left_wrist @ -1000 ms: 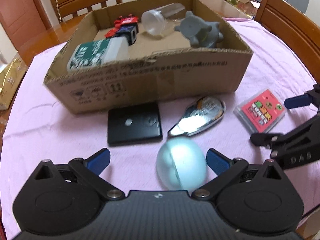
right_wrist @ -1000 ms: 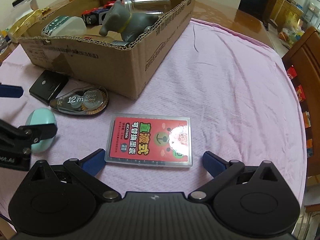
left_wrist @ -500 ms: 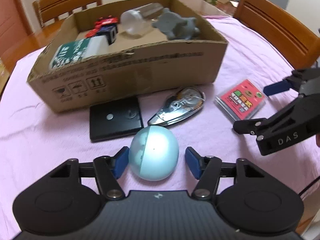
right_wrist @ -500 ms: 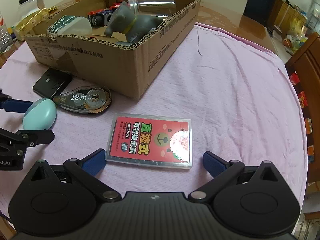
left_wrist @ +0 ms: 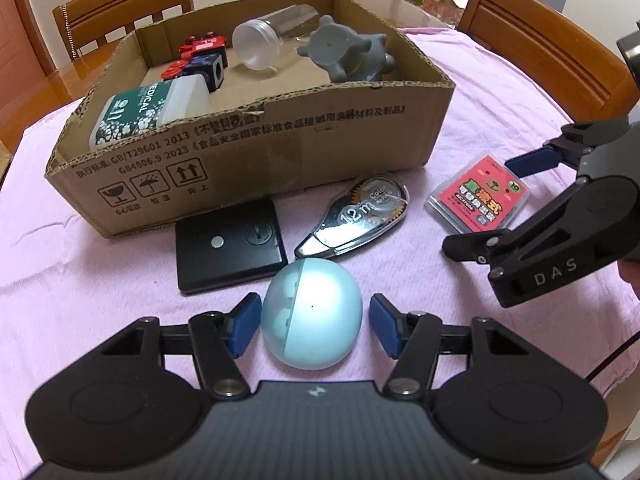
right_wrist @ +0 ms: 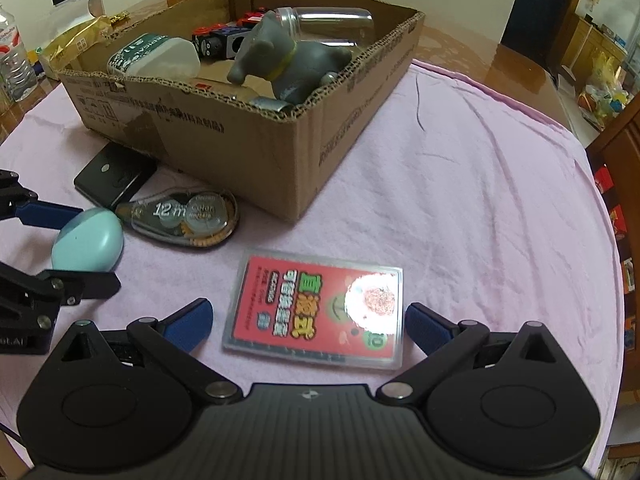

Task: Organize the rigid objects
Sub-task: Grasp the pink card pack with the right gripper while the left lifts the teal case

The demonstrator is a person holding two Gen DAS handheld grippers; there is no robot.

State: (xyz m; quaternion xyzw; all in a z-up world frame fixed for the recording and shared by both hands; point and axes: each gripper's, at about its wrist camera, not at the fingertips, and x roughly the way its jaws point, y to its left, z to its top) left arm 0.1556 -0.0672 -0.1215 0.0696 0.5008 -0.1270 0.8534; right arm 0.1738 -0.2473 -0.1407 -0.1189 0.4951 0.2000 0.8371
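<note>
black case [left_wrist: 230, 245], correction tape [left_wrist: 360, 216] beside teal egg [left_wrist: 312, 312]

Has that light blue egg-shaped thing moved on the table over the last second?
No. The blue egg lies in the same spot beside the correction tape; only the left gripper has closed in around it.

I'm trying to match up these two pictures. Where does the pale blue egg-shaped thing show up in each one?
Left wrist view: the pale blue egg lies bottom centre, between the left gripper's open fingers.
Right wrist view: it sits at the far left edge, mid-height.
Shared landmark: the correction tape dispenser, beside the egg in both.
</note>
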